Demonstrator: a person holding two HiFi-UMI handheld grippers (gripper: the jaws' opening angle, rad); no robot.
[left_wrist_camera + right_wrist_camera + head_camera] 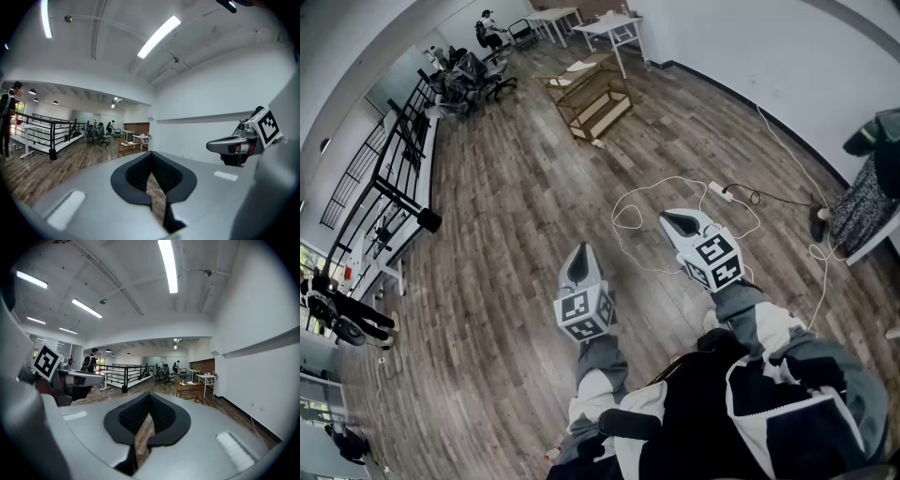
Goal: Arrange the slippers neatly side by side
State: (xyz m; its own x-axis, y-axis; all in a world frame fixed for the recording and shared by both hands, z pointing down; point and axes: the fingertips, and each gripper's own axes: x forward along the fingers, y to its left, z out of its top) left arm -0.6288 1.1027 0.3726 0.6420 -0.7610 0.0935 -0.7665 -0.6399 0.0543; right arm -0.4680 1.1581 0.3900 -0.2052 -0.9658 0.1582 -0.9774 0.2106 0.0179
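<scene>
Black ribbed pads [133, 414] on the right gripper [682, 223] meet edge to edge with nothing between them. The left gripper [578, 265] is likewise closed and empty. Both are held out roughly level, side by side but apart, over a brown wood-plank floor [506, 234]. Just beyond the right gripper's tip, a thin white cable [670, 178] loops across the floor to a power strip [719, 190] near the white wall [750, 47]. Further ahead of both tips stands a low wooden rack [595, 98], with white tables [614, 28] and office chairs [473, 73] behind it. A black railing [394, 150] runs far off to the left of the left gripper. No slippers can be found in any view, so their look and place cannot be told. The task seems not yet begun. The next move probably calls for locating the slippers, then opening a gripper to take one.
</scene>
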